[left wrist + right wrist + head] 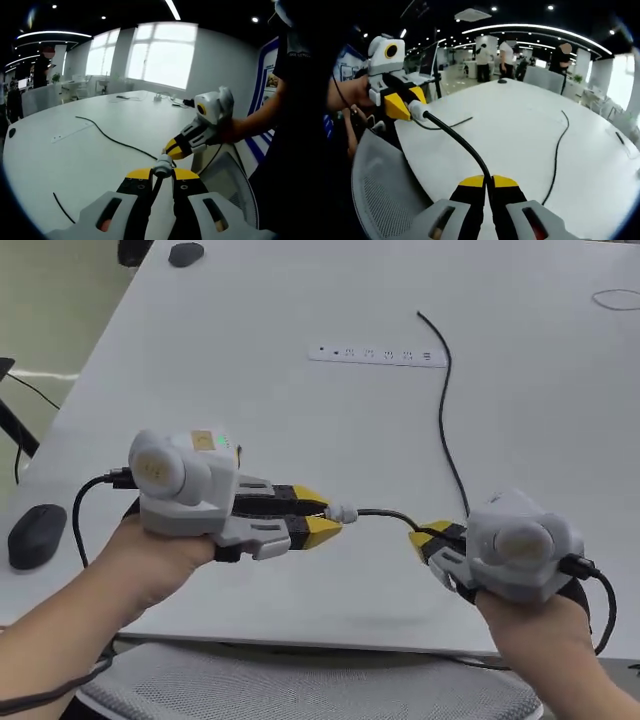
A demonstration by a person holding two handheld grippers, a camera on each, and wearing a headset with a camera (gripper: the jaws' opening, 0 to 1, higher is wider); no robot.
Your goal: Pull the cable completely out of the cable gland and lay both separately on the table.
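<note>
A dark mouse (35,535) is lying at the left edge of the table (250,400). Beside it, the left hand (150,560) is wrapping around the left gripper (320,515) and covering much of its underside. The yellow-tipped jaws are pressing together on the pale cable gland (343,512). They are swallowing its rear half, so only the nose is poking out, held above the table. In the left gripper view the gland (162,166) is sitting clamped between the closed tips.

The black cable (385,513) is running from the gland's nose, and how deep it is sitting inside is impossible to tell. It is arching rightward into the right gripper (428,536), whose jaws are pinching tight on it. In the right gripper view the cable (465,147) is disappearing between the closed tips (489,182), and its far end is hidden.

The right hand (530,625) is gripping that tool near the table's front edge. Behind it, a loose black lead (443,410) is trailing past a white power strip (377,355).
</note>
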